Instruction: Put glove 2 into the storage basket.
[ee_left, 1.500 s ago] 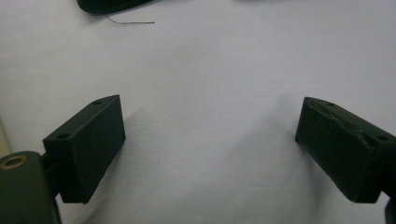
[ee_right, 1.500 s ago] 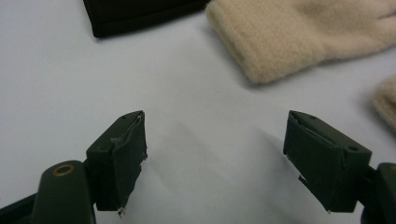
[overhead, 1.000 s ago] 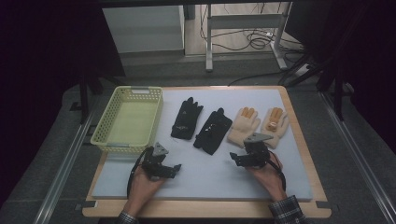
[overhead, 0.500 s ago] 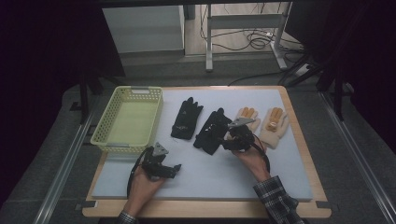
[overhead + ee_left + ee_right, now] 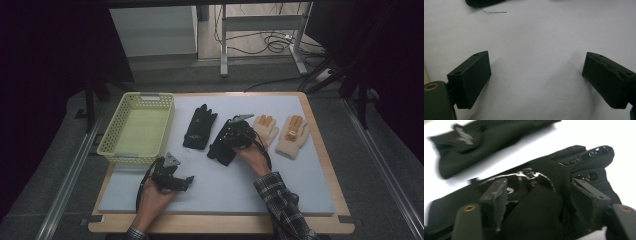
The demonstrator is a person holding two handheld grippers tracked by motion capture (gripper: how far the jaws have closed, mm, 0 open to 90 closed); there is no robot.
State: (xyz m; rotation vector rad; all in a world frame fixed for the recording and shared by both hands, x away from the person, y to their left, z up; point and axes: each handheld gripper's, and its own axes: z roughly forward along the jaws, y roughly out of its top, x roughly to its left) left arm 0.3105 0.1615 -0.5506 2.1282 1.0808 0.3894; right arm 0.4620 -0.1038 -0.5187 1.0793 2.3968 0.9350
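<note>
Right gripper on the near black glove; left gripper idle.
Right jaws straddle the glove's bunched fabric, not yet closed. A second black glove lies just beside, two tan gloves on its other side, basket well apart. Left jaws spread wide over bare mat.

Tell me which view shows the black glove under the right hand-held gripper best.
The right gripper view: the glove lies close up between the open jaws. The high view shows it small, partly covered by the right hand-held gripper. The left gripper view adds nothing sure.
</note>
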